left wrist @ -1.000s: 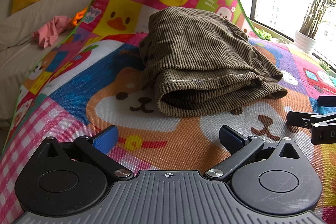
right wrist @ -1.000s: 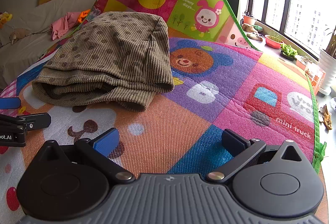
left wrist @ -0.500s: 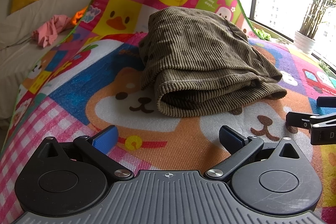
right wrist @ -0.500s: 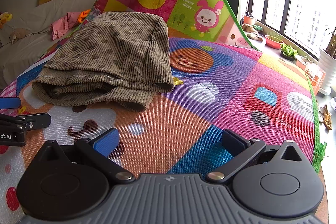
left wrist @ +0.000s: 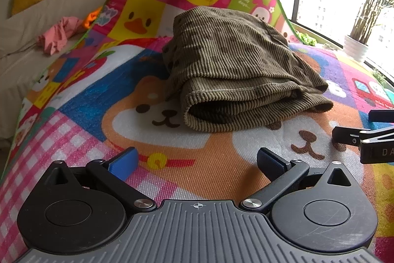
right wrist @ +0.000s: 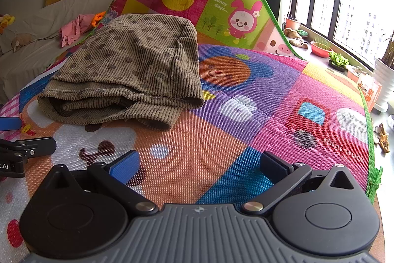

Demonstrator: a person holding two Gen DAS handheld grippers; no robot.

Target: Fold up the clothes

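left gripper (left wrist: 197,162) jaws apart, empty | right gripper (right wrist: 199,163) same | corduroy garment (left wrist: 236,70) mid-frame, folded | risk: single-layer grab unfolds it

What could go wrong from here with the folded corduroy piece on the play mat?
1. The folded corduroy garment is bulky, with loose layers gaping at its near edge; a pinch there by the left gripper or right gripper might catch only the top layer and undo the fold.
2. The play mat is thin and its far end curls up, so dragging the garment could bunch it.
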